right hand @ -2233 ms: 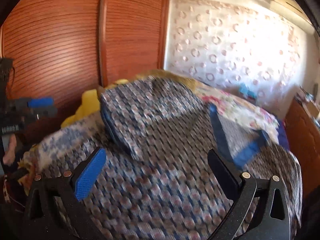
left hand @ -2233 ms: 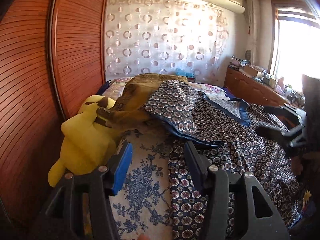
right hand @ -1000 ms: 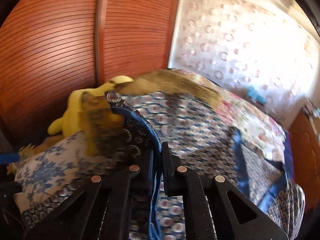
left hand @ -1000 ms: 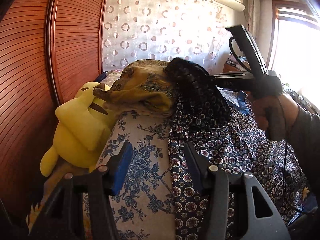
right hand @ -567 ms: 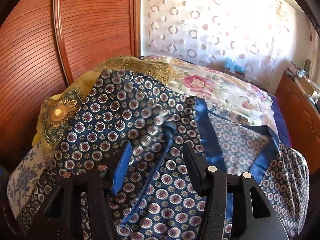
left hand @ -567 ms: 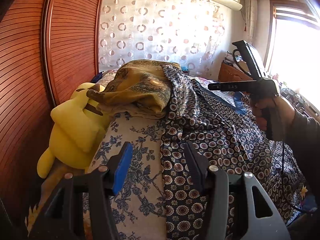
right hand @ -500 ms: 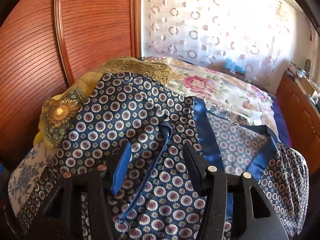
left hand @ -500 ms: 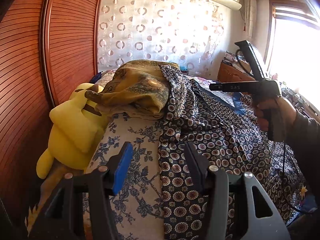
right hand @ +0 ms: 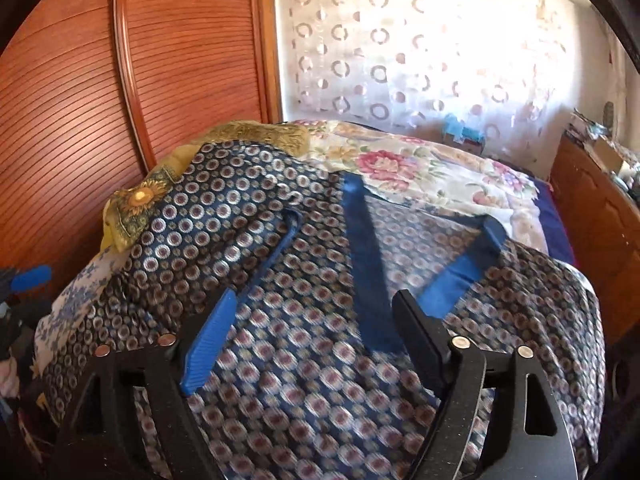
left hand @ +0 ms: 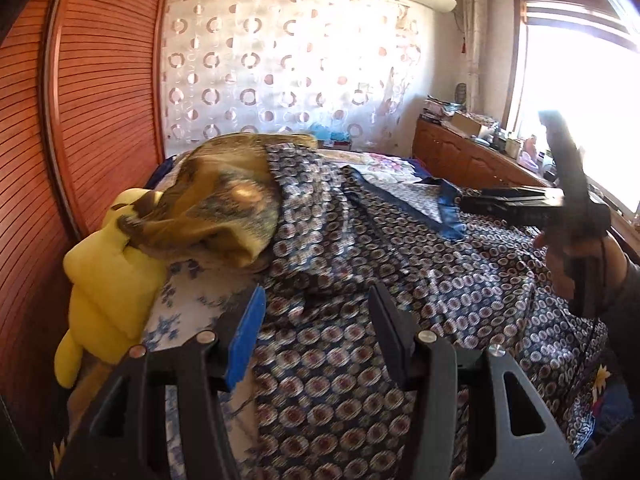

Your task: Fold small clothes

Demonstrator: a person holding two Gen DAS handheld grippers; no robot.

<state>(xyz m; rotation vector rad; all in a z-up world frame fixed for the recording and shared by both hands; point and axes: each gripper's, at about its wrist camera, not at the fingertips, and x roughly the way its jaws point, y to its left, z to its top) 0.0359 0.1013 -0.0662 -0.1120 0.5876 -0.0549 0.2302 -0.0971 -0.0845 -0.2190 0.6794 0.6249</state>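
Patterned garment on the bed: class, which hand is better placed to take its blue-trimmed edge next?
Probably the right. The right tool hangs directly over the blue trim, jaws opening and empty. The left tool sits near the patterned garment's plain side edge.

Garment (right hand: 256,216): navy ground, printed with small ringed medallions (white, maroon); plain blue trim band (right hand: 364,248). Scarf (left hand: 216,216): ochre-olive, sunflower motif seen in right wrist view. Plush toy (left hand: 108,288): plain yellow. Bedsheet (left hand: 180,312): white, blue floral print. Quilt (right hand: 420,168): cream, pink flowers. Wardrobe door (right hand: 180,60): reddish-brown, ribbed. Curtain (left hand: 280,72): white, ring-patterned.
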